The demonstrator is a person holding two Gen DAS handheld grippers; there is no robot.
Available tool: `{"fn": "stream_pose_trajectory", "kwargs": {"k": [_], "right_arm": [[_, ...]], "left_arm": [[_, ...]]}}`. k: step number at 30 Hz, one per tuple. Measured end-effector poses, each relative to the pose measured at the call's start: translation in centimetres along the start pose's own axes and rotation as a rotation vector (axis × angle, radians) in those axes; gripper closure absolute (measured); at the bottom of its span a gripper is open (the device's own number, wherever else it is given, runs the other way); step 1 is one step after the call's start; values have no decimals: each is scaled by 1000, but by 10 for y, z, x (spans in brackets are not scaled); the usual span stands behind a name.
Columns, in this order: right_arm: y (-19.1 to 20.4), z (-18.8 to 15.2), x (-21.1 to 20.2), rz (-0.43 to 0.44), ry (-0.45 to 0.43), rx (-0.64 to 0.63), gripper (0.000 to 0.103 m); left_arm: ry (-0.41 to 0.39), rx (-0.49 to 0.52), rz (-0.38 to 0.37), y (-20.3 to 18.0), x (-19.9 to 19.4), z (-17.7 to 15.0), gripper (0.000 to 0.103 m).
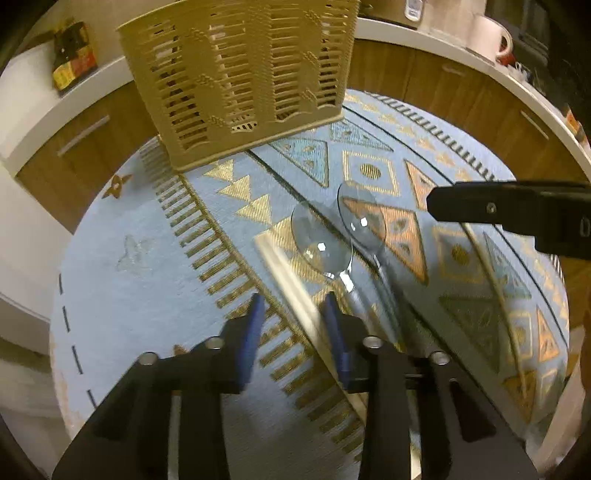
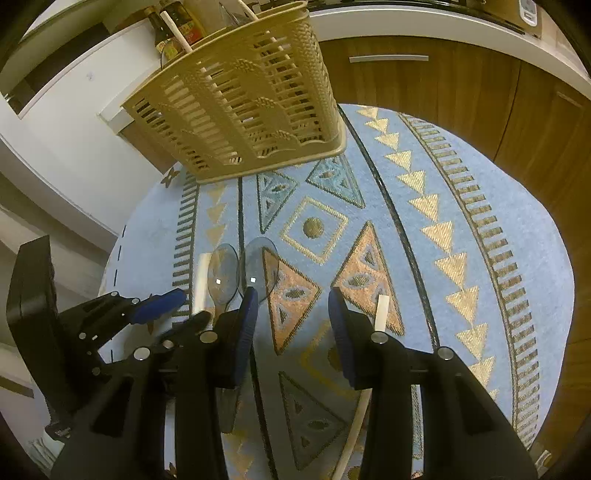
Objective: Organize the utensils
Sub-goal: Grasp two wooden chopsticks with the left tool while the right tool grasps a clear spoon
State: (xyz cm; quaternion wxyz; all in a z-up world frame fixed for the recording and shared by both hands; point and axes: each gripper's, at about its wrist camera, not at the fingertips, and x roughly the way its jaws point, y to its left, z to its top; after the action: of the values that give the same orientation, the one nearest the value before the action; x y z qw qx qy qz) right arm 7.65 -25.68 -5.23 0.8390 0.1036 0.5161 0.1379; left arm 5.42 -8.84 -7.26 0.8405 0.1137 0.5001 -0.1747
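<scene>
A beige slotted utensil basket (image 1: 240, 81) stands at the far edge of a round table with a blue patterned cloth (image 1: 129, 266); it also shows in the right wrist view (image 2: 243, 107), holding a white chopstick and a clear spoon. Two clear plastic spoons (image 1: 321, 242) (image 1: 362, 221) lie side by side mid-table. A cream chopstick (image 1: 291, 288) lies between the open jaws of my left gripper (image 1: 293, 314). My right gripper (image 2: 291, 306) is open over the cloth, with a second cream chopstick (image 2: 380, 308) by its right finger. The spoons (image 2: 223, 273) (image 2: 264, 264) lie to its left.
Wooden cabinets with white counters (image 2: 424, 70) ring the table. Sauce bottles (image 2: 173, 26) stand behind the basket. A white mug (image 1: 487, 37) sits on the counter at right. The right gripper's body (image 1: 517, 214) shows in the left wrist view.
</scene>
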Motion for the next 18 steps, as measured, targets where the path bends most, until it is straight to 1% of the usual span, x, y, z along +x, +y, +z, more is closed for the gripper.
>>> {"fn": "stream_pose_trajectory", "kwargs": {"k": [3, 6, 9, 10, 11, 12, 17, 18], "right_arm": [[4, -1, 3, 4, 20, -17, 67], [14, -4, 11, -7, 49, -67, 67], [26, -6, 22, -6, 79, -107, 67], [31, -6, 26, -18, 83, -118, 69], [34, -6, 29, -28, 87, -124, 75], [36, -5, 32, -32, 92, -125, 76], [46, -2, 49, -64, 129, -122, 77], [50, -2, 50, -86, 124, -138, 77]], "left_arm": [[21, -4, -35, 10, -4, -4, 86], [36, -13, -72, 22, -9, -10, 90], [45, -12, -82, 32, -13, -17, 91], [46, -12, -92, 36, -14, -19, 91], [49, -15, -94, 39, -14, -20, 91], [50, -21, -83, 42, -15, -21, 91], [46, -52, -73, 54, -14, -20, 91], [46, -55, -76, 56, -14, -20, 91]]}}
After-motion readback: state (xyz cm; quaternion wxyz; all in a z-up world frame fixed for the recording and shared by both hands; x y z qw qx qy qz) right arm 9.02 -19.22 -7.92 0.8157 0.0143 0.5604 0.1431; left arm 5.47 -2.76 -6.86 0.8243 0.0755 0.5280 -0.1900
